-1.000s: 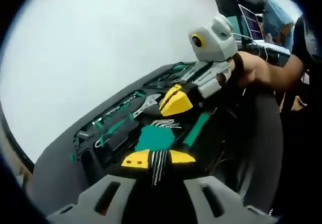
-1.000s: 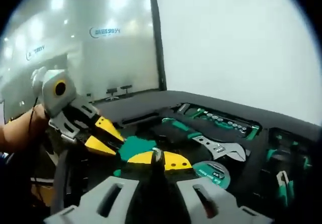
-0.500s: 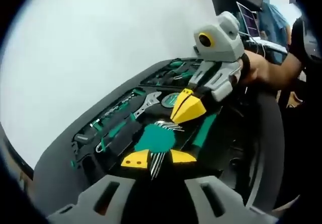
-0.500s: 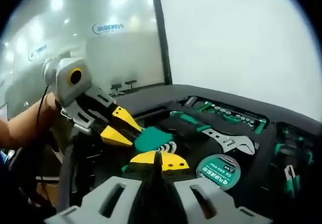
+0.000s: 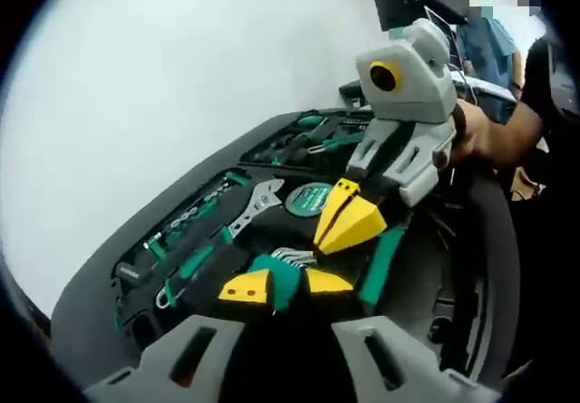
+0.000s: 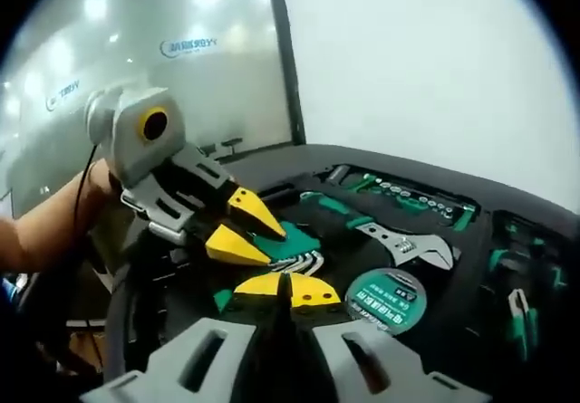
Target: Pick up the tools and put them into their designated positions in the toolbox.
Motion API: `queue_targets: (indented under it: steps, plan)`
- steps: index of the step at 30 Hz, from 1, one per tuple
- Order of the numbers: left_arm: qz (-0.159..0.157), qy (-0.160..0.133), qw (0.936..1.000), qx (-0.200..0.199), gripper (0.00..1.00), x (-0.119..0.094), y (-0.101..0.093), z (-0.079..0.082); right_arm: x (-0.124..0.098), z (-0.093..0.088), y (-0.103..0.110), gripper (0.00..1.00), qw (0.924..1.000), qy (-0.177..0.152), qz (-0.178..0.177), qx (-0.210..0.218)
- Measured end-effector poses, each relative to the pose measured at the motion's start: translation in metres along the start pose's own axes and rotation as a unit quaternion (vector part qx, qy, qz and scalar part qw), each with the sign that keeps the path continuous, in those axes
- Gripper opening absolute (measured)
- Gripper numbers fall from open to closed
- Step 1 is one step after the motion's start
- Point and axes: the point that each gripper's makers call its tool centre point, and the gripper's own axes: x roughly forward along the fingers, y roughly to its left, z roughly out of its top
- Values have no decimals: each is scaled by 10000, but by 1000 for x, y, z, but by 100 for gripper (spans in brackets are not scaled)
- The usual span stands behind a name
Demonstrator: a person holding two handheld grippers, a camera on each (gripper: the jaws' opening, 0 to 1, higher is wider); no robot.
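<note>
A green hex key holder point(image 5: 276, 274) with silver keys point(image 5: 292, 256) fanning away sits between my left gripper's point(image 5: 283, 285) yellow tips, which are shut on it. In the right gripper view the left gripper point(image 6: 245, 231) comes in from the left, gripping the same holder point(image 6: 294, 240) over the open toolbox point(image 6: 362, 163). My right gripper point(image 6: 286, 290) has its tips pressed together, and I cannot tell if anything thin is between them. In the left gripper view the right gripper point(image 5: 349, 226) hangs just above and right of the holder. The toolbox point(image 5: 181, 195) lies beneath both.
In the toolbox lie an adjustable wrench point(image 6: 408, 244), a round green tape measure point(image 6: 385, 296), a row of sockets point(image 6: 408, 206) and green-handled tools point(image 5: 195, 263). A person's hand point(image 5: 476, 131) holds the right gripper. A white wall stands behind.
The two grippers have drawn closer together over the toolbox. The hex key holder now sits lower between the left jaws, and the keys that pointed toward the camera no longer stick out.
</note>
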Motion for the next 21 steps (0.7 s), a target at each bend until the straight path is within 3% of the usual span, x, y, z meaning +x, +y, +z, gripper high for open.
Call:
queue_targets:
  steps: [2,5,6,7,8,9,10,12,16,21]
  plan:
    - [42,65,10000,2,17,-15,7,-2,-4,7,-6,0,9997,-183,-121,91]
    - [222,25,9979,-615,17,-31,26,-8,-6,21,-17,0,9981,-476,-306,259]
    - [125,93,9958,-905,18,-31,29,-13,-6,23,-20,0,9976,-523,-345,298]
    - [-79,18,9949,-1004,21,-28,24,-12,-9,25,-22,0,9971,-564,-381,339]
    - [-491,-269,9905,-1259,34,-23,11,-4,-9,26,-24,0,9966,-606,-412,367]
    - [-636,-187,9876,-1425,43,-19,5,-6,-13,26,-26,0,9959,-666,-454,413]
    - [-525,66,9866,-1541,46,-11,8,-14,-14,27,-27,0,9956,-684,-470,432]
    - [-199,70,9933,-1140,40,-1,19,-18,-13,31,-37,0,9936,-773,-551,608]
    - [-269,1,9824,-1848,31,6,22,-15,-10,32,-38,0,9921,-807,-471,837]
    - [-290,-57,9881,-1510,32,11,17,-16,-13,35,-40,1,9917,-860,-552,785]
